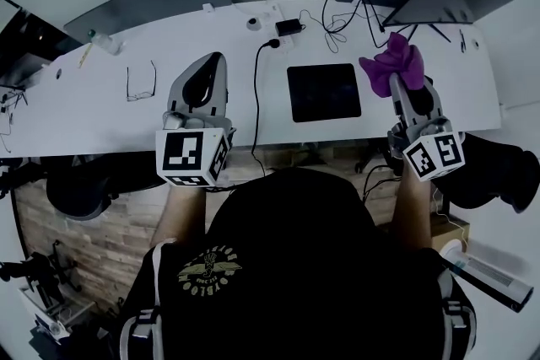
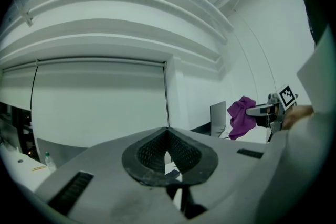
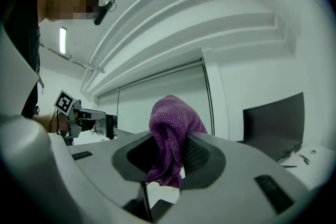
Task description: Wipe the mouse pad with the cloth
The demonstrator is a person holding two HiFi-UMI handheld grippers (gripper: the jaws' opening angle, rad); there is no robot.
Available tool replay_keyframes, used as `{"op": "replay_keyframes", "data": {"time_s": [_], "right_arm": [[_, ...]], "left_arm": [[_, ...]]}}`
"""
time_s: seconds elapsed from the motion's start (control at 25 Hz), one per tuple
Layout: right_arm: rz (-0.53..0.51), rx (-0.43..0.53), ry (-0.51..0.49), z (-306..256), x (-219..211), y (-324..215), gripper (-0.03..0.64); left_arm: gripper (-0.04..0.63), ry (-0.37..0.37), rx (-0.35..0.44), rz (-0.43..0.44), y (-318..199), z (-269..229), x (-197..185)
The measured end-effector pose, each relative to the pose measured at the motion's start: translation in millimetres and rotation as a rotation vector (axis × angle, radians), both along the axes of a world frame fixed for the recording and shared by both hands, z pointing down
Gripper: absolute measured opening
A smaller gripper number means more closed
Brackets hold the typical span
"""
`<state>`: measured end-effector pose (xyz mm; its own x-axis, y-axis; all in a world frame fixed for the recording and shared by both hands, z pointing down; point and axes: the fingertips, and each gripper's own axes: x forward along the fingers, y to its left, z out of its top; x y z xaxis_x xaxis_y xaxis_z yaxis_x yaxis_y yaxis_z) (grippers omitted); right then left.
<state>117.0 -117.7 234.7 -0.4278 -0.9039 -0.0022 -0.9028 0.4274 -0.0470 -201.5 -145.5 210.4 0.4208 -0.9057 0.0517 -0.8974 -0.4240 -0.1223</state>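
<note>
A black square mouse pad (image 1: 324, 92) lies flat on the white desk (image 1: 101, 110), near its front edge. My right gripper (image 1: 396, 78) is shut on a purple cloth (image 1: 393, 63), held up in the air to the right of the pad; the cloth (image 3: 169, 139) bunches out between the jaws in the right gripper view. My left gripper (image 1: 205, 73) hovers left of the pad, jaws shut together with nothing between them (image 2: 168, 152). From the left gripper view the cloth (image 2: 241, 117) shows at far right.
A black cable (image 1: 256, 88) runs across the desk between my left gripper and the pad, up to a charger (image 1: 288, 26). Glasses (image 1: 140, 83) lie at left. A laptop (image 1: 447, 1) stands at the back right, monitors (image 1: 152, 4) at the back left.
</note>
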Motion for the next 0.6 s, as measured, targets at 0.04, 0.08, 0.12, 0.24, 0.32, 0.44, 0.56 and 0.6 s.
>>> {"op": "replay_keyframes", "data": {"time_s": [0.04, 0.08, 0.12, 0.24, 0.32, 0.44, 0.56, 0.6], "right_arm": [[0.002, 0.018, 0.008, -7, -2, 5, 0.11], [0.006, 0.033, 0.016, -13, -3, 9, 0.11], [0.012, 0.046, 0.025, -18, -4, 13, 0.11], [0.031, 0.06, 0.047, -26, -7, 19, 0.11], [0.04, 0.058, 0.058, -27, -9, 22, 0.11], [0.035, 0.051, 0.065, -26, -15, 27, 0.11], [0.027, 0.037, 0.074, -27, -19, 32, 0.11], [0.027, 0.032, 0.076, -28, -18, 33, 0.11]], "left_arm": [[0.0, 0.002, 0.011, -0.003, 3, -3, -5], [0.0, 0.004, 0.021, -0.007, 6, -6, -9], [0.0, 0.007, 0.031, -0.011, 8, -8, -13], [0.0, 0.022, 0.052, -0.016, 14, -11, -23], [0.0, 0.036, 0.05, -0.013, 17, -9, -27], [0.0, 0.047, 0.038, -0.012, 21, -5, -32], [0.0, 0.051, 0.031, -0.005, 22, -4, -30], [0.0, 0.052, 0.03, -0.001, 22, -5, -29]]}}
